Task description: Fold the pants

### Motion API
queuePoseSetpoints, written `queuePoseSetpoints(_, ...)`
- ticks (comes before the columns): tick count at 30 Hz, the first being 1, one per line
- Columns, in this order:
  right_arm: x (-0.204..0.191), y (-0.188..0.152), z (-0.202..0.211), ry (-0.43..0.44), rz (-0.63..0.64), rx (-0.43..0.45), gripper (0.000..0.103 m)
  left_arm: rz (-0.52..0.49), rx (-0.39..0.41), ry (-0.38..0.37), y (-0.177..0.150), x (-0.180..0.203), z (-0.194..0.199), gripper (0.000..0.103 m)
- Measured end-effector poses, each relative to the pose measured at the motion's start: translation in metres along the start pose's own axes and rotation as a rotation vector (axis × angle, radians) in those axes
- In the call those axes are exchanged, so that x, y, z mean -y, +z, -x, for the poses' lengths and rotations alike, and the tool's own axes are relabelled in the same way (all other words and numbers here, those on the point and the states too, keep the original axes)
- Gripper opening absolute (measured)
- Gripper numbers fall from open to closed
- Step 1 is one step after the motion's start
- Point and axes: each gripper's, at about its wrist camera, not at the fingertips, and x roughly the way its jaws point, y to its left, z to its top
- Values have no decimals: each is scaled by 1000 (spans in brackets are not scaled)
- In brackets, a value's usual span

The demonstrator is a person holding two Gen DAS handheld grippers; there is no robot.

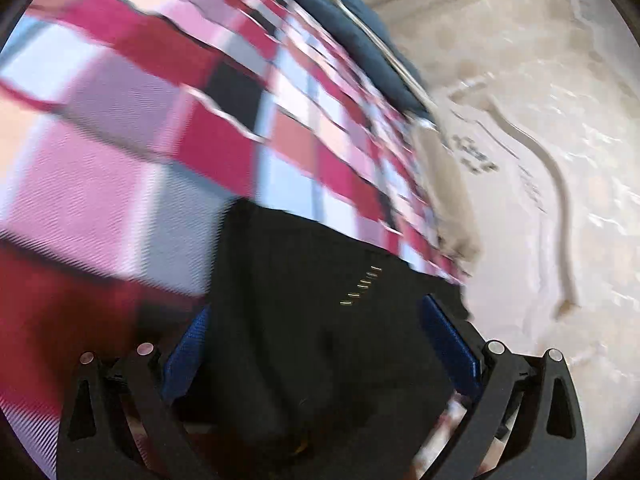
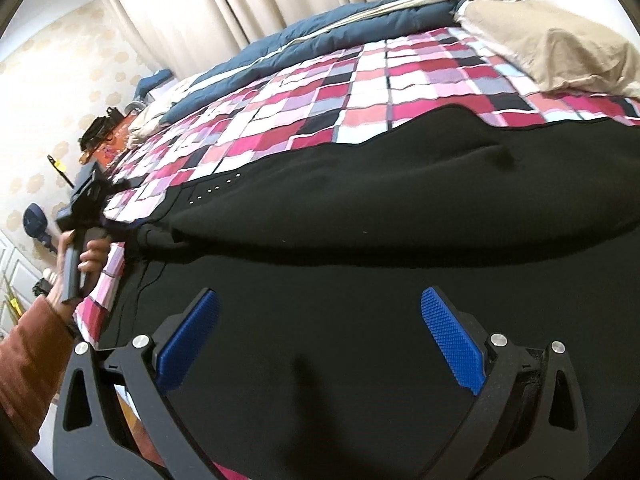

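Left wrist view, blurred: left gripper [image 1: 320,344] has its blue fingers [image 1: 448,344] spread wide, with black pants [image 1: 312,320] bunched between them. Cloth fills the gap, but the fingers do not look pressed onto it, so no firm grip from what shows. A row of small metal studs [image 1: 360,286] sits on the cloth just ahead of the fingers. Checked bedspread [image 1: 160,120] runs away beyond, and a beige pillow [image 1: 444,192] lies at the bed edge to the right. Right wrist view, sharp: right gripper [image 2: 320,344] hovers over the pants [image 2: 400,208], fingers [image 2: 452,344] wide apart, nothing between them. Pants lie flat on the bedspread [image 2: 360,92], long axis running left to right across the view, one layer already humped over along the far side. Left gripper [image 2: 86,196] sits at the far left end of the pants near the studs [image 2: 214,190], held by a hand [image 2: 80,260]. So the left holds one end and the right is over the middle to near edge; the right is nearer the bulk of the cloth directly below and ahead of its fingers.
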Motion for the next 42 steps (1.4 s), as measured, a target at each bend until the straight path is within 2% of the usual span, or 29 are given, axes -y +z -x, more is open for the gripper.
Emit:
queuePoseSetpoints(2, 1, 4, -5, 30, 3, -11, 101, -37, -39, -29, 1, 5, -12, 98)
queuePoseSetpoints(3, 1, 5, -6, 43, 6, -13, 101, -58, -50, -18, 1, 6, -16, 98)
queuePoseSetpoints(6, -2, 16, -6, 102, 36, -13, 101, -74, -39, -29, 2, 4, -18, 98)
queuePoseSetpoints(9, 1, 37, -6, 158, 70, -7, 101, -122, -72, -27, 0, 8, -23, 98)
queuePoseSetpoints(12, 5, 67, -10, 195, 120, -3, 101, -105, -112, -3, 7, 6, -28, 98)
queuePoseSetpoints(15, 13, 107, -21, 218, 191, -7, 101, -62, -111, -3, 14, 4, -28, 97)
queuePoseSetpoints(17, 19, 129, -33, 212, 227, -24, 101, -80, -112, 9, 16, 5, -31, 96)
queuePoseSetpoints(18, 21, 140, -43, 228, 248, -56, 101, -99, -116, 26, 15, 7, -33, 88)
queuePoseSetpoints(19, 23, 147, -52, 235, 261, -83, 101, -117, -122, 42, 15, 9, -35, 62)
queuePoseSetpoints(20, 24, 154, -62, 224, 276, -115, 101, -112, -139, 62, 16, 7, -39, 49)
queuePoseSetpoints(21, 23, 160, -73, 220, 298, -148, 101, -86, -155, 77, 16, 1, -44, 29)
queuePoseSetpoints(22, 21, 164, -87, 227, 334, -191, 101, -71, -164, 82, 16, -3, -46, 21)
queuePoseSetpoints(24, 18, 168, -118, 205, 379, -276, 100, -52, -162, 91, 15, -12, -47, 14)
queuePoseSetpoints(26, 17, 166, -140, 211, 388, -348, 89, -31, -155, 69, 15, -16, -45, 12)
queuePoseSetpoints(27, 14, 164, -151, 214, 398, -382, 62, -31, -156, 70, 16, -17, -45, 11)
queuePoseSetpoints(28, 12, 160, -163, 210, 409, -434, 45, -35, -157, 73, 15, -16, -44, 10)
queuePoseSetpoints(30, 8, 157, -175, 174, 440, -459, 40, -43, -162, 85, 16, -15, -43, 10)
queuePoseSetpoints(33, 3, 160, -169, 171, 435, -456, 15, -47, -164, 102, 16, -11, -42, 8)
queuePoseSetpoints(35, 0, 159, -159, 162, 455, -433, 10, -61, -154, 112, 16, -7, -41, 8)
queuePoseSetpoints(42, -13, 147, -119, 133, 483, -318, 8, -96, -104, 126, 11, 5, -32, 8)
